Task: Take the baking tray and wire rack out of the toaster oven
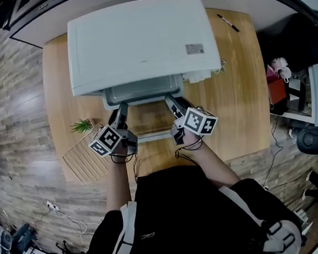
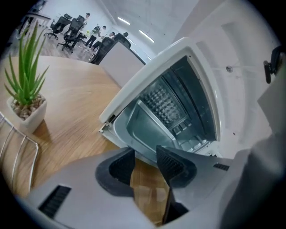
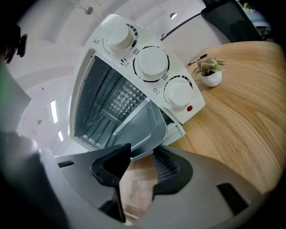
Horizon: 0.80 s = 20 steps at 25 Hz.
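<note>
Tray [image 1: 142,91] was seen part-way out of the oven [image 1: 140,42] mouth, over the dropped door [image 1: 150,121], mid table [image 1: 238,89]. L gripper [image 2: 145,153] and R gripper [image 3: 142,154] were both set at its near rim, L toward the left corner, R toward the right. Jaws were part-closed w/ the rim at the pad tips. This was read as clamped on the tray, nothing else between them. Rack [image 1: 84,160] was found already out, flat on the table near-left, just beside a plant [image 1: 82,125].

Handling, as judged:
- Tray looked like thin sheet metal: stiff, light, empty, so no spill risk.
- Rim was smooth and prob slippery under the pads.
- Best taken by the lip near both corners and kept level, so it isn't jammed in the guides.
- Rack looked like light, rigid wire and could be taken by an outer bar.

Counts:
- 1 oven
- 1 tray
- 1 rack
- 3 knobs [image 3: 152,62] on the oven's right panel
- 2 plants, the 2nd plant [image 3: 210,72] far-right
- 1 pen [image 1: 228,22] far-right
- 2 grippers
</note>
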Tool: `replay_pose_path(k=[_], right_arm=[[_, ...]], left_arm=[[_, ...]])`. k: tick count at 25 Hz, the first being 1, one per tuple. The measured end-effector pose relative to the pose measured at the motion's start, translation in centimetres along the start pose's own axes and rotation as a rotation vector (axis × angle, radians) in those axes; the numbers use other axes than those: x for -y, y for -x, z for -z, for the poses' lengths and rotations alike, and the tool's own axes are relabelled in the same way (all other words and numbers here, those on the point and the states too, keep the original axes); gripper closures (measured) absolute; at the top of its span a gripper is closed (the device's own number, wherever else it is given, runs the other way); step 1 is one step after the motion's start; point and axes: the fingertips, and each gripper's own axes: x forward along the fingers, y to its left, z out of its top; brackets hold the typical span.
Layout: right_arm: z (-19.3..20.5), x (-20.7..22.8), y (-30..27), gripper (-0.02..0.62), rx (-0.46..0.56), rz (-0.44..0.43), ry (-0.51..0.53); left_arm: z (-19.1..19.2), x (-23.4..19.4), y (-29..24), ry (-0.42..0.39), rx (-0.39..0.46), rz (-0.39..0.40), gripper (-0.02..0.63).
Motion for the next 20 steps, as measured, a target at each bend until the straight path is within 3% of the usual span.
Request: replay_pose_path(k=[3, 6, 9, 14, 20], right_arm=[[0.4, -0.2, 0.4, 0.42, -0.038, -0.001, 0.042], [0.4, -0.3, 0.9, 0.356, -0.083, 0.006, 0.124], [-0.2, 0.7, 1.4, 0.325, -0.103, 0.056, 0.199], [-1.8, 2.4, 1.1, 0.321, -0.112, 0.107, 0.286], [-2.8, 2.5, -0.7, 0.331, -0.133, 0.141, 0.397]], left_arm=[[0.2, 0.0, 0.3, -0.042, -0.026, -0.023, 0.445], [0.3, 0.3, 0.5, -0.086, -0.068, -0.04, 0.421], [0.1, -0.1, 1.0, -0.11, -0.087, -0.066, 0.404], [-0.5, -1.6, 2.1, -0.148, -0.156, -0.142, 0.394], [-3.3, -2.8, 1.2, -0.292, -0.162, -0.222, 0.391]])
